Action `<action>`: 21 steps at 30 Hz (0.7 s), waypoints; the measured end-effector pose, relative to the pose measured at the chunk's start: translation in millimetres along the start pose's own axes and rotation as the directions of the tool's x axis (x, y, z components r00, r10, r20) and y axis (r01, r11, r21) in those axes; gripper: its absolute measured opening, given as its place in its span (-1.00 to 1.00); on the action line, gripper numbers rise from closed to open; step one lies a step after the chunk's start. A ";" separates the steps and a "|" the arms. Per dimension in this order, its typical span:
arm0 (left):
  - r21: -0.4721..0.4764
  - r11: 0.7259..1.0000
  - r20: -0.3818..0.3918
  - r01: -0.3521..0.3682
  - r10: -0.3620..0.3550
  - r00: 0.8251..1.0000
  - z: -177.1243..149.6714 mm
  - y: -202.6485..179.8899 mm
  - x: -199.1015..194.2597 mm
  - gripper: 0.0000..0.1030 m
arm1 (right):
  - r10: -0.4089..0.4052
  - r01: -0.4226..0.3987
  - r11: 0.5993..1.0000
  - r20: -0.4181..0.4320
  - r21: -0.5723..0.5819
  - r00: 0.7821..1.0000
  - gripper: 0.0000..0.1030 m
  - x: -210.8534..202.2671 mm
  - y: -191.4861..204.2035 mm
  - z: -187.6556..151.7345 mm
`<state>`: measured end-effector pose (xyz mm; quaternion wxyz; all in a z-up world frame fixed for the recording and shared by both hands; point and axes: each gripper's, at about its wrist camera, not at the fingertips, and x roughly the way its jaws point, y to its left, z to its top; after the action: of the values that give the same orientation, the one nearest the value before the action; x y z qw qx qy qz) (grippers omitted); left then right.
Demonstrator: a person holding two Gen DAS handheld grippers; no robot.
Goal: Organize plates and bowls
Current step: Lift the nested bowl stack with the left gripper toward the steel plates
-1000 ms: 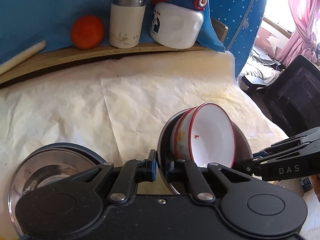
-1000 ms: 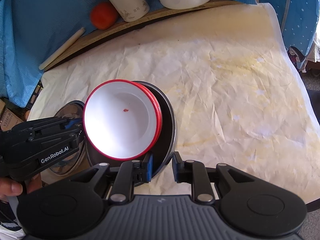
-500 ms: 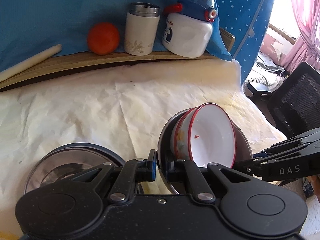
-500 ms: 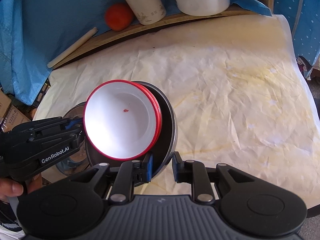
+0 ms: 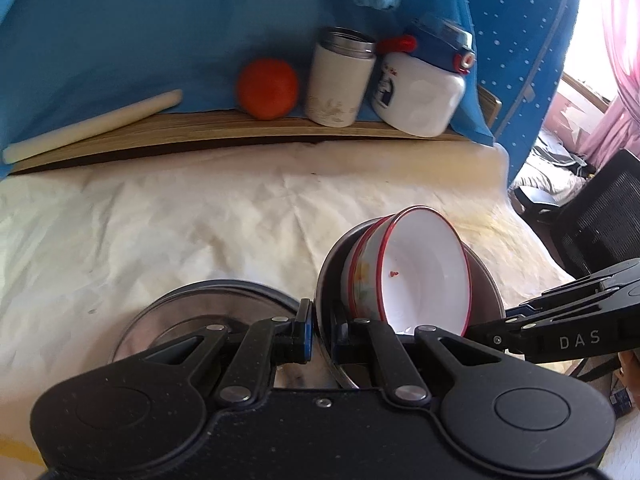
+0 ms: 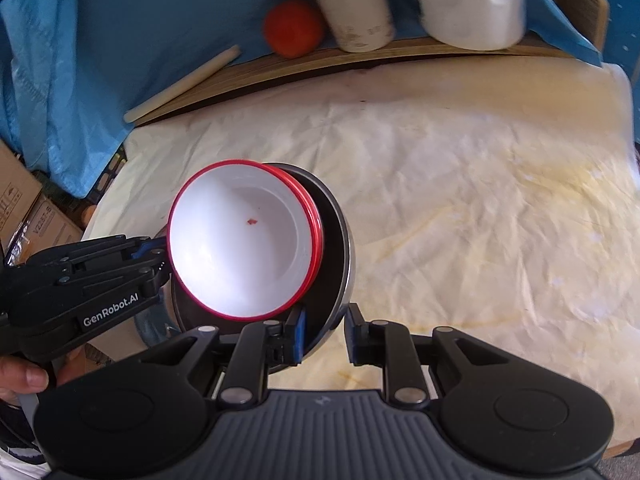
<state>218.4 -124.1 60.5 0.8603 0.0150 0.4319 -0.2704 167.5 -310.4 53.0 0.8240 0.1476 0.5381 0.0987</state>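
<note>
A white enamel bowl with a red rim [image 5: 420,276] [image 6: 240,244] sits nested in a steel bowl [image 5: 486,284] [image 6: 340,248]; a second red rim shows just under the first. Both are held tilted above the table. My left gripper [image 5: 322,332] [image 6: 154,256] is shut on the steel bowl's rim on one side. My right gripper [image 6: 324,334] [image 5: 488,320] grips the opposite rim, one finger inside and one outside. A steel plate [image 5: 208,308] lies on the table below the left gripper.
Crumpled cream paper [image 6: 460,200] covers the table. At the back a wooden shelf [image 5: 200,136] carries an orange [image 5: 267,88], a white flask [image 5: 340,80], a white jug [image 5: 420,88] and a pale stick [image 5: 92,124]. A black chair [image 5: 592,224] stands right; cardboard boxes [image 6: 24,208] stand left.
Both grippers have lifted the bowl stack and tilted back, so the shelf objects sit lower in view and the steel plate has slid rightward under the left gripper. Grips unchanged.
</note>
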 end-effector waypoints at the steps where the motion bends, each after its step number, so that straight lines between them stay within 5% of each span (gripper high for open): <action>1: -0.005 1.000 0.002 -0.003 0.003 1.000 -1.0 2.7 -1.8 -0.89 | 0.002 -0.002 1.000 -0.002 -0.007 1.000 -0.56 1.6 4.0 0.5; 21: -0.151 0.983 0.006 -0.104 0.106 0.994 -37.1 83.4 -38.4 -0.89 | 0.061 -0.073 0.986 -0.082 -0.149 0.995 -0.55 49.0 89.6 4.0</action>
<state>212.6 -25.9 48.8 0.8751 -0.0292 0.4435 -0.1911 190.5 -211.3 43.9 0.8075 0.0986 0.5553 0.1726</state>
